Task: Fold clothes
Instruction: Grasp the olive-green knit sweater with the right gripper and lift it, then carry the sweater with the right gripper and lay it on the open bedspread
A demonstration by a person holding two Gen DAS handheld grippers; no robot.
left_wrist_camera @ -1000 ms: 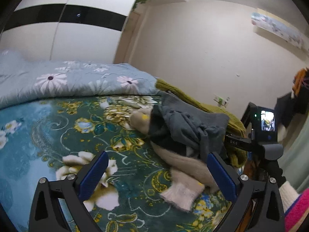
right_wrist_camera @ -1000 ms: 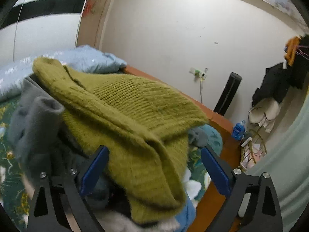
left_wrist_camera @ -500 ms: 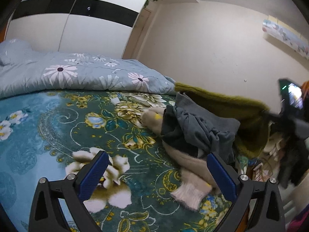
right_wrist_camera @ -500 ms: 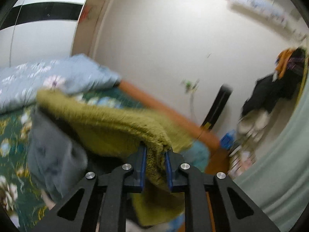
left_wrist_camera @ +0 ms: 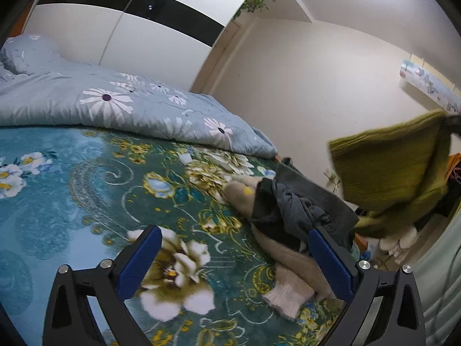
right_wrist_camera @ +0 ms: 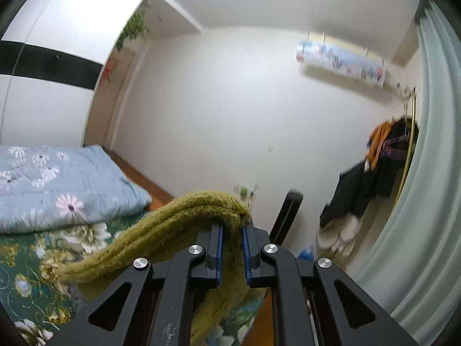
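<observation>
My right gripper [right_wrist_camera: 232,232] is shut on an olive-green knit sweater [right_wrist_camera: 173,222] and holds it up in the air; the sweater drapes down to the left over the bed. In the left wrist view the sweater [left_wrist_camera: 394,167] hangs at the right, above a pile of clothes. The pile holds a dark grey garment [left_wrist_camera: 299,204] lying over a beige fuzzy garment [left_wrist_camera: 288,265]. My left gripper [left_wrist_camera: 233,259] is open and empty, low over the floral bedspread [left_wrist_camera: 86,178], just left of the pile.
A light blue flowered quilt [left_wrist_camera: 115,106] is bunched along the far side of the bed. The bed's wooden edge [right_wrist_camera: 138,173] runs by the wall. Dark clothes hang on a rack [right_wrist_camera: 386,158] at the right beside a pale curtain [right_wrist_camera: 426,201].
My right gripper closed on the green sweater and lifted it up off the pile. The left gripper stayed open and tilted upward slightly.
</observation>
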